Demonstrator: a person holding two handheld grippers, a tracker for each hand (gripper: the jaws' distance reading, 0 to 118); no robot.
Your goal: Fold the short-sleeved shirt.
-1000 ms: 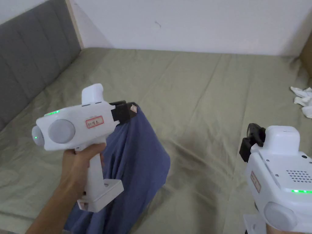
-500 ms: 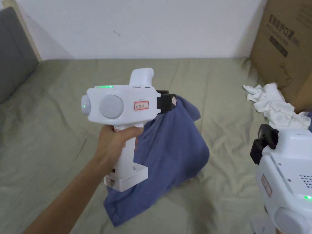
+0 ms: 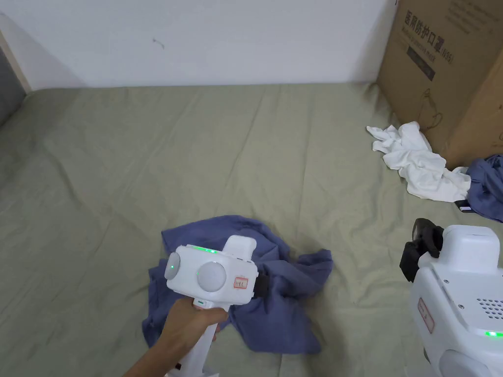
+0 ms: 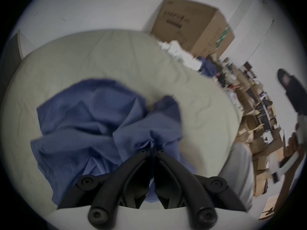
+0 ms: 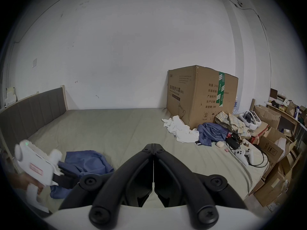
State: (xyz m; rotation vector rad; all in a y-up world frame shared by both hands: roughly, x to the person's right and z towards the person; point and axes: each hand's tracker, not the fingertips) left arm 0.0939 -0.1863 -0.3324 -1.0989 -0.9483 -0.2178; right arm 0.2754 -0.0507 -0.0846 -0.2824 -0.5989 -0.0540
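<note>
The blue short-sleeved shirt [image 3: 290, 304] lies crumpled on the green bed sheet [image 3: 147, 162], near the front middle. My left gripper [image 3: 263, 286] sits low over it, shut on a bunched fold of the cloth; in the left gripper view both jaws pinch the blue shirt [image 4: 93, 117] at the left gripper's tip [image 4: 152, 146]. My right gripper [image 3: 417, 248] hangs in the air to the right, apart from the shirt, with its jaws pressed together on nothing, as the right gripper view shows at the tip [image 5: 153, 146]. There the shirt [image 5: 86, 162] lies at lower left.
A large cardboard box [image 3: 442, 73] stands at the back right of the bed. In front of it lie a white garment [image 3: 422, 164] and another blue garment [image 3: 486, 189]. Game controllers [image 5: 244, 154], cables and more boxes crowd the bed's right edge.
My left gripper has come down from chest height to the sheet, and the hanging shirt now lies bunched on the bed. The head camera has turned right; my right gripper stays about where it was.
</note>
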